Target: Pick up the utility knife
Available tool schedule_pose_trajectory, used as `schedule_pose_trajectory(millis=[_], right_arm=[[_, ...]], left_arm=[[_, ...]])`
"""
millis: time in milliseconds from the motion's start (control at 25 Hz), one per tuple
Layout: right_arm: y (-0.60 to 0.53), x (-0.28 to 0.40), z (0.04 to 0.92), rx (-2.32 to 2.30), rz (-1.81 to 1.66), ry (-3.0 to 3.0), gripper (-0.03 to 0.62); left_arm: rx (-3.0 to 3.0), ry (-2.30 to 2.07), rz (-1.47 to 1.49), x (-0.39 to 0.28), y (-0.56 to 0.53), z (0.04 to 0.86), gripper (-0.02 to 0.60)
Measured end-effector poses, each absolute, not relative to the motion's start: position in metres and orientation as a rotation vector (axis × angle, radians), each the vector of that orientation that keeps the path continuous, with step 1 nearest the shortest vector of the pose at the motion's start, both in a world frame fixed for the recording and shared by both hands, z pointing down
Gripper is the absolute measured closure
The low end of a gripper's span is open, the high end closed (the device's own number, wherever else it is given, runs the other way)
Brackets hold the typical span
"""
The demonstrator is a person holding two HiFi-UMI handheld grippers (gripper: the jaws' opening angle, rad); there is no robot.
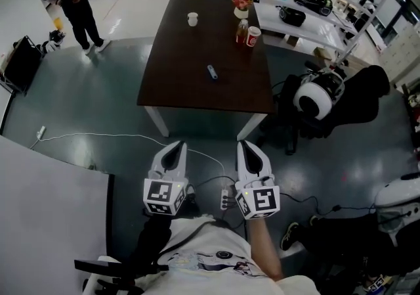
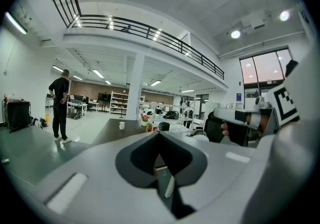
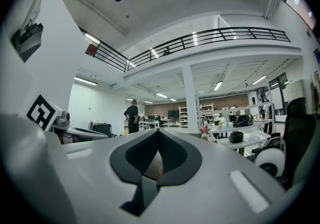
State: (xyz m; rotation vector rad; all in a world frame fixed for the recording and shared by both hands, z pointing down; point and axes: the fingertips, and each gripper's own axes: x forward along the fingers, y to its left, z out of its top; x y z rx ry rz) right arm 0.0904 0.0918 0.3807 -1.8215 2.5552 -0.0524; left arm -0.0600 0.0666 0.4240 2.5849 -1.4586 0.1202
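Left gripper and right gripper both clenched empty; likely utility knife lies on table

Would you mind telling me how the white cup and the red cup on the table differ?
The white cup is plain and stands alone toward the far left of the table; the red cup bears a white mark and stands beside a bottle at the right edge. The red cup looks larger. Both stand upright.
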Motion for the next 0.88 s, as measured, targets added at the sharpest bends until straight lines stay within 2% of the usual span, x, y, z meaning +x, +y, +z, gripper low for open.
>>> schedule_pose_trajectory(millis=[880], right_arm=[[-0.026,0.085,0.385,-1.996,-0.089,2.476,0.592]], left_arm=[[2.605,-1.301,0.149,-0.071,-0.065,0.439,0.583]])
